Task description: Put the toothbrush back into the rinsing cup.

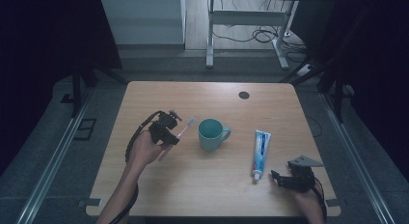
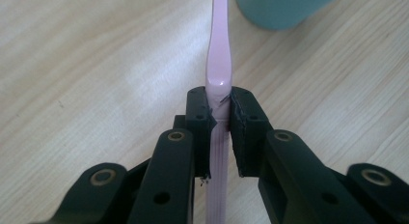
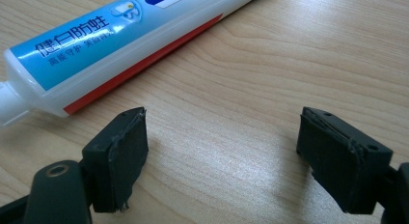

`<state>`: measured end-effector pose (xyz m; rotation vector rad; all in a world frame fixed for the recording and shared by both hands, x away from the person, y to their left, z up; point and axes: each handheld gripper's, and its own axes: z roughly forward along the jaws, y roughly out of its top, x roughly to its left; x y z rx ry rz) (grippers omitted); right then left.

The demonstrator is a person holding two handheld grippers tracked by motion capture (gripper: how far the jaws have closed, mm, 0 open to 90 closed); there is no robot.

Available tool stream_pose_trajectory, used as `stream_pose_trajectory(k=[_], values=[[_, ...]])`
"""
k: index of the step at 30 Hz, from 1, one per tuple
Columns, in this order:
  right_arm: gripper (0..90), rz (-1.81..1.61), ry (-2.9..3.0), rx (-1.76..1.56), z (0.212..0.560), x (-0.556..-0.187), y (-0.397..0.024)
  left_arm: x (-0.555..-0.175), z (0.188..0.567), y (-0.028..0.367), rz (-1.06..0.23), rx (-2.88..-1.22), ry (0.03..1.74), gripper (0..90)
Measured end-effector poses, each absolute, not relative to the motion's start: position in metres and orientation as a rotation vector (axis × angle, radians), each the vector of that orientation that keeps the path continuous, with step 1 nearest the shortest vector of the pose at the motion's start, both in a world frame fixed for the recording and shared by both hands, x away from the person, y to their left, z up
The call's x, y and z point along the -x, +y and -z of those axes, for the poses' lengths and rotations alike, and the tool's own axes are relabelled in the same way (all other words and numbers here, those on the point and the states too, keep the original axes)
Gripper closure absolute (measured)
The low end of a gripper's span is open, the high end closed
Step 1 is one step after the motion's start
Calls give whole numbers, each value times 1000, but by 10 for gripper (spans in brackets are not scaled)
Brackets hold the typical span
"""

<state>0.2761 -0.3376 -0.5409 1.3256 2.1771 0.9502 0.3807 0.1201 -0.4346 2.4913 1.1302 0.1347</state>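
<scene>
Holding a pink toothbrush (image 1: 176,137) in my left tool (image 1: 170,132), I am keeping it clamped on the handle, with the brush head pointing toward the teal mug (image 1: 212,134) just to its right. In the left tool's own camera the two black jaws are pressing on either side of the pink handle (image 2: 218,113), just behind the glossy thumb rest, and the ribbed lower part of the handle is running back between the tool's arms. I am judging the toothbrush to be light, stiff and a little slippery where the plastic is smooth, so the wide part of the handle looks like the sensible place to grip, and the ribbed section should resist sliding. The bristle end is cut off at the top of that view, and in the high view it is too small for me to tell which way the bristles are facing.

My right tool (image 1: 282,179) is resting near the front right of the wooden table (image 1: 193,185), its jaws standing wide apart and gripping nothing. A blue and white toothpaste tube (image 1: 261,152) is lying just beside it, cap end (image 3: 9,105) toward me. The tube's far end is running out of the right tool's camera view, and its small print is too blurred to read.
</scene>
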Motion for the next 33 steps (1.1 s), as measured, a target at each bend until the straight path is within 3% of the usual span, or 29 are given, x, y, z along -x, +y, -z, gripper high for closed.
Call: stream_pose_trajectory(k=[33], values=[[182,-951,2177,-1321,541,-276,-338,-380,384,109,-267,-2175,965,792]])
